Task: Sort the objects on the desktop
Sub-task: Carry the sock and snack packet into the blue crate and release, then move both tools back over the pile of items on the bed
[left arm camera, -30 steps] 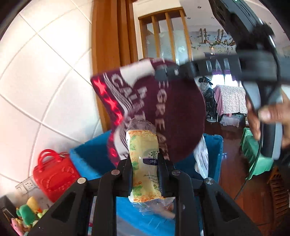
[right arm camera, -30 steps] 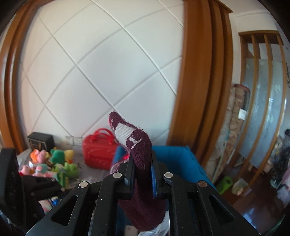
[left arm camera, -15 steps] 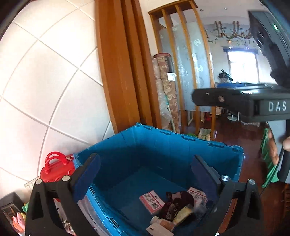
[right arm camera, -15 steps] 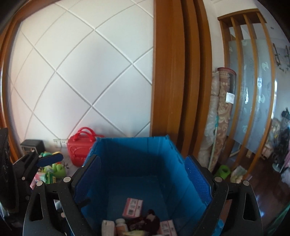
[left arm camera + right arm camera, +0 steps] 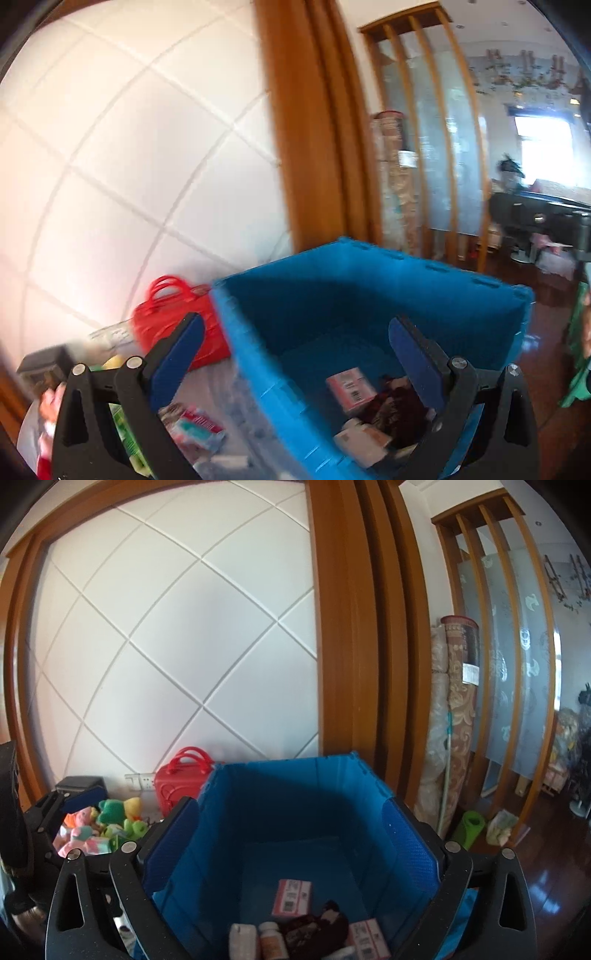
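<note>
Your left gripper point(image 5: 295, 354) gapes wide, holding nothing. Your right gripper point(image 5: 291, 834) is opening, empty, over the blue crate point(image 5: 280, 786). The maroon sock point(image 5: 314, 928) lies inside.

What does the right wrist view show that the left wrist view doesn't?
Only the right wrist view shows the plush toys, a white pill bottle in the crate, and a green roll on the floor. Only the left wrist view shows loose packets on the table beside the crate. Both show the blue crate, the red handbag, a pink box and the maroon sock inside, and open, empty hand-held grippers.
</note>
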Motion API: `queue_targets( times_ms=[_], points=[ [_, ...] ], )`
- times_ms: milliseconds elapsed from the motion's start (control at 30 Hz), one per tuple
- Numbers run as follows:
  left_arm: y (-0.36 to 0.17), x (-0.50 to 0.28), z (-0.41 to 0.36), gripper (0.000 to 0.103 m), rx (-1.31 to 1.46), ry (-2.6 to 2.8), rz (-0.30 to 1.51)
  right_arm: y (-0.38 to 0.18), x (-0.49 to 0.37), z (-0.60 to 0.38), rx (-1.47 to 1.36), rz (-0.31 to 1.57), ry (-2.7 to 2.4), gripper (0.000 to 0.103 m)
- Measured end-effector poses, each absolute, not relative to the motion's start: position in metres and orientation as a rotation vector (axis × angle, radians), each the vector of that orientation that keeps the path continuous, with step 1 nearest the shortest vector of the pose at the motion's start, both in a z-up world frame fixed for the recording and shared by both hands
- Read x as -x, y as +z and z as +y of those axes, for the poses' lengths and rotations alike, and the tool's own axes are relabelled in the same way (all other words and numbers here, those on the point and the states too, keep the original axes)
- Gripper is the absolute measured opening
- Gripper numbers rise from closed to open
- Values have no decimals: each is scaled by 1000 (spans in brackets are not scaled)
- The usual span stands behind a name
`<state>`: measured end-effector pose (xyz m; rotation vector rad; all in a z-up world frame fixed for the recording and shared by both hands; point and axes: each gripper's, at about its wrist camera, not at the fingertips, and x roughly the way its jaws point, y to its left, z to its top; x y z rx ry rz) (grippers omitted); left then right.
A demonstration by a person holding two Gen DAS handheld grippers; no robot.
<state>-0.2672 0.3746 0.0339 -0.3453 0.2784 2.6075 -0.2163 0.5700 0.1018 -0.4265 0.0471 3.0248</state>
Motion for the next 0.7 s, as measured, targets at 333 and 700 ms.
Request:
queue_targets(
  times_ms=[333, 700],
  points=[
    [-28, 241, 285, 101, 524, 2971, 333, 61, 200, 499, 443, 77, 3211, 103],
    [-90, 233, 152, 101, 851, 3223, 304, 53, 210, 413, 544, 62, 3434, 103]
  ],
)
